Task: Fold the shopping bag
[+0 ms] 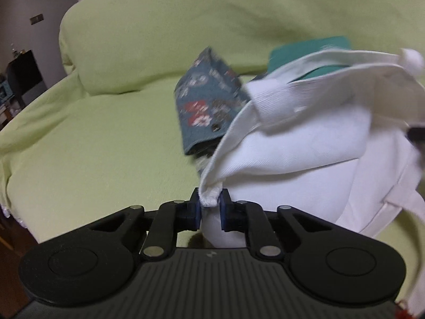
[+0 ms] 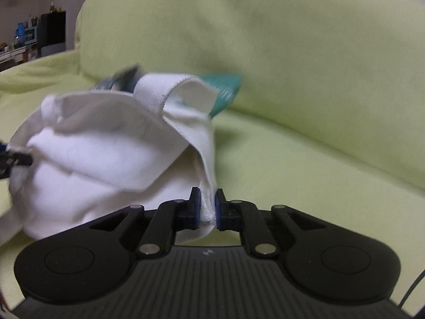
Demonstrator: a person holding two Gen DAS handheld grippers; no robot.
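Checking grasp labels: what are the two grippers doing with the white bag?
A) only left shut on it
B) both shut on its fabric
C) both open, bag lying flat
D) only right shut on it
B: the left gripper and the right gripper each pinch a bunch of the white bag between their pads.

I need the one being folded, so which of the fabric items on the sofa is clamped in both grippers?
The white bag: left gripper and right gripper each pinch it. The blue patterned pouch and teal item lie untouched behind.
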